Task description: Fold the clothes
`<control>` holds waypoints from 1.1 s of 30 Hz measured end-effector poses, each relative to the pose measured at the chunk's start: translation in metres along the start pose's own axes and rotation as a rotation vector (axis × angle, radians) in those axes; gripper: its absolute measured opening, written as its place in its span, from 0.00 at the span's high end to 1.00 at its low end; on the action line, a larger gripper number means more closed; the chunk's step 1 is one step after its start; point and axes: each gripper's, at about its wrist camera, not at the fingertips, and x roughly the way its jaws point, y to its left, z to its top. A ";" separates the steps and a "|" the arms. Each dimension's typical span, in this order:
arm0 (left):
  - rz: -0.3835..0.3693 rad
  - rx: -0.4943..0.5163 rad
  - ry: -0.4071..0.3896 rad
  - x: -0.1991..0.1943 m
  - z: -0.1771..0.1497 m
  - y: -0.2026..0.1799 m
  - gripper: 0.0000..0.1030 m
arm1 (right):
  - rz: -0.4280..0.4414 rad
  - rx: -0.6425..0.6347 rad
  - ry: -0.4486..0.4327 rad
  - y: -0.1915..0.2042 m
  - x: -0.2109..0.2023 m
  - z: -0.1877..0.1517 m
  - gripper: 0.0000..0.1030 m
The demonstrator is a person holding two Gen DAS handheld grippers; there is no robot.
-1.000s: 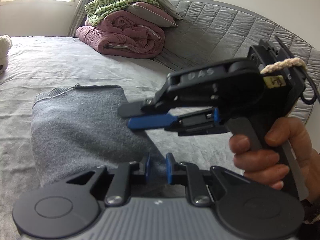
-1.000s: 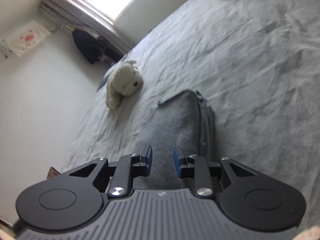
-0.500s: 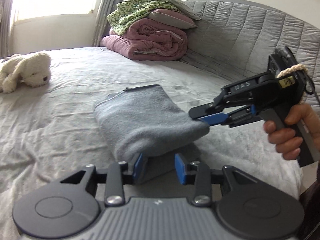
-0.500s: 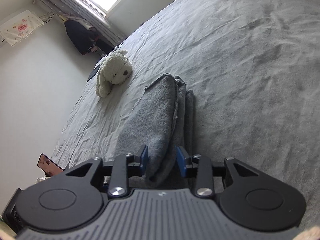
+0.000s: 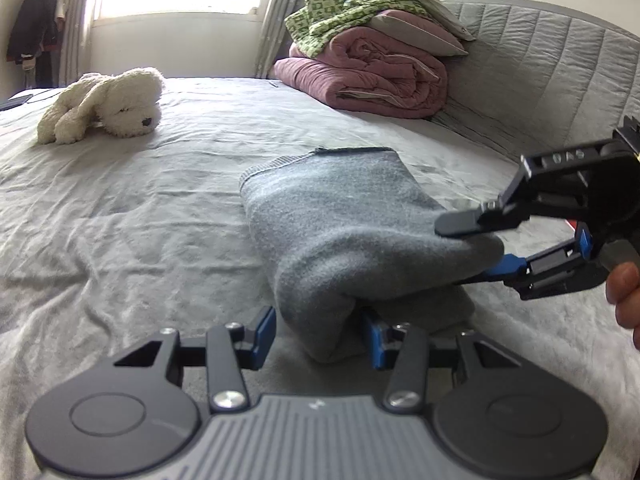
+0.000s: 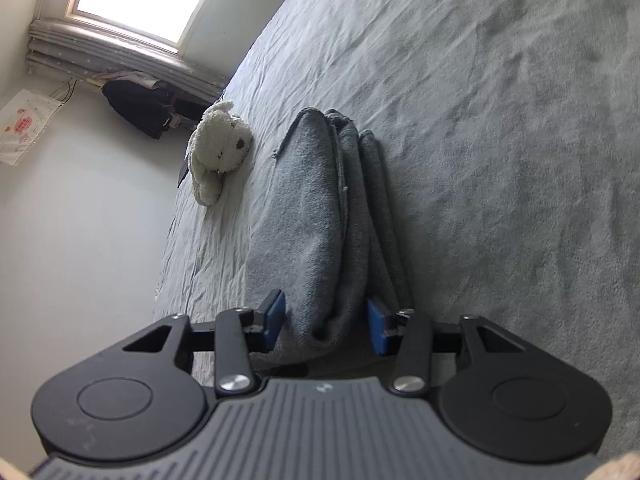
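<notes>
The folded grey garment [image 5: 352,232] lies on a wrinkled grey bed [image 5: 120,208]; in the left wrist view the left hand-held gripper [image 5: 320,334], jaws just widened, straddles its near corner unclamped, with a plush dog [image 5: 104,106], pink bedding [image 5: 372,72] and a window beyond. In the right wrist view the right hand-held gripper [image 6: 326,322], jaws just narrowing, brackets the garment's edge; I cannot tell whether it pinches.

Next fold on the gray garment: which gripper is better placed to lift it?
Probably right. The right gripper has just been closing on the garment edge, cloth between its pads. The left gripper has just been opening and only straddles the near corner.
</notes>
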 end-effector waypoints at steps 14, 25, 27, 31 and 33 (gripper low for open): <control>-0.002 -0.043 0.008 -0.012 -0.007 0.022 0.79 | -0.088 -0.153 0.014 0.004 0.010 -0.021 0.82; -0.172 0.051 -0.138 -0.044 0.012 0.020 0.67 | -0.168 -0.355 -0.084 0.035 -0.013 -0.016 0.62; -0.183 0.086 -0.139 -0.037 0.015 0.011 0.67 | -0.191 -0.414 -0.141 0.043 -0.013 -0.016 0.62; -0.203 0.153 -0.125 -0.017 0.013 -0.007 0.67 | -0.219 -0.566 -0.265 0.058 -0.007 -0.018 0.62; -0.213 0.169 -0.110 -0.010 0.009 -0.011 0.67 | -0.225 -0.695 -0.316 0.063 0.007 -0.019 0.62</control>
